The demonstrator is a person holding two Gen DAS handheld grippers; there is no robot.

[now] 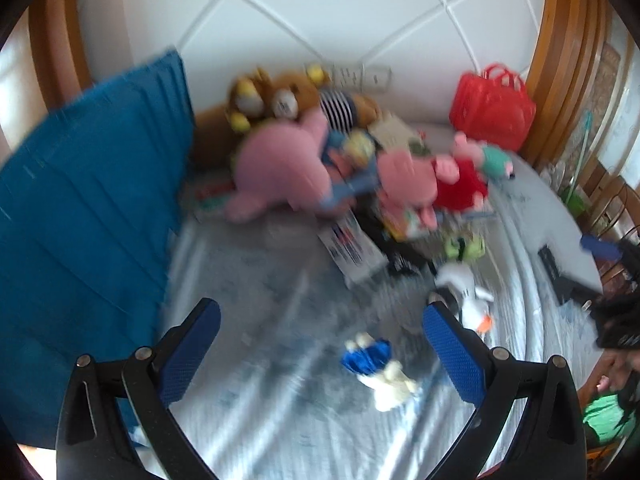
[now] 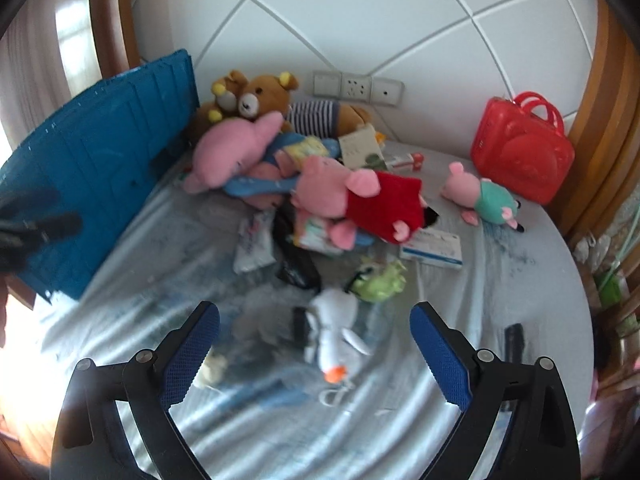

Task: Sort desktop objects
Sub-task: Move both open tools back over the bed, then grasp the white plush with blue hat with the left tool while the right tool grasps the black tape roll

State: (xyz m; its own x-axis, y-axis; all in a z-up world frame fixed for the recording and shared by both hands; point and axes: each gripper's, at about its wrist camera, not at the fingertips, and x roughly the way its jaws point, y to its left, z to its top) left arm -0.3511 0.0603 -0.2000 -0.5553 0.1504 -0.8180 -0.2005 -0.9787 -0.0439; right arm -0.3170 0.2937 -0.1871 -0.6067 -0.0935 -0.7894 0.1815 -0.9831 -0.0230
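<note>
Blue crate point(image 2: 100, 152) stood at the desk's point(image 2: 520, 280) left edge, rigid, interior hidden. Plush pile point(image 2: 320, 184) mid-desk, soft and light, best pinched at a limb; boxes and packets under it mostly covered. White duck toy point(image 2: 334, 328) lay between the fingers of the right tool point(image 2: 314, 354), blurred. Left tool point(image 1: 322, 354), spread and empty like the right, hovered over a small blue-white plush point(image 1: 376, 368), heavily smeared.

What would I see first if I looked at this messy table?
Probably the heap of plush toys at the back: a big pink plush lying in front of a brown teddy bear. Next, the bright red case by the wall on the right, and the big blue crate on the left.
</note>
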